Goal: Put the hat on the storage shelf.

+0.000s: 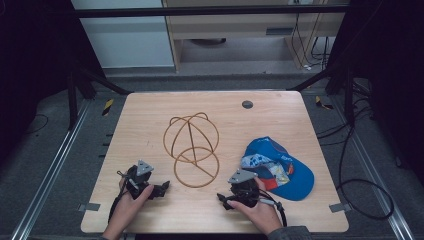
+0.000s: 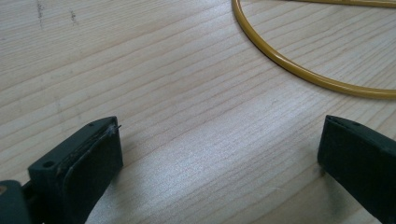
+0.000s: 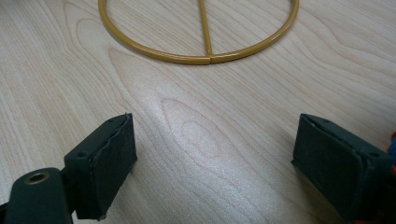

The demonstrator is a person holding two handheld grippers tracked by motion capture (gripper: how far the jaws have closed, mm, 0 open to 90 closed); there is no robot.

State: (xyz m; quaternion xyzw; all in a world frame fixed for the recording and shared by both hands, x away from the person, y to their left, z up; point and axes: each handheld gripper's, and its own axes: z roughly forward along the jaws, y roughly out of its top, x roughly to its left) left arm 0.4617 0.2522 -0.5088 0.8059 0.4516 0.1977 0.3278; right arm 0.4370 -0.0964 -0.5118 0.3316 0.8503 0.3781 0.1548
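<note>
Both hands rest low near the table's (image 1: 150,107) front edge. The left gripper (image 1: 162,189) and right gripper (image 1: 223,199) each have jaws spread wide, empty, flanking the wire hat stand (image 1: 192,145) mid-table; the blue cap (image 1: 280,167) lies just beside the right gripper.

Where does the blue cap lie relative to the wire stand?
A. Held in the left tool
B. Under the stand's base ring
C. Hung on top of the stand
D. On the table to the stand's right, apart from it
D: the cap lies flat on the table, right of the stand, with bare wood between them.
</note>
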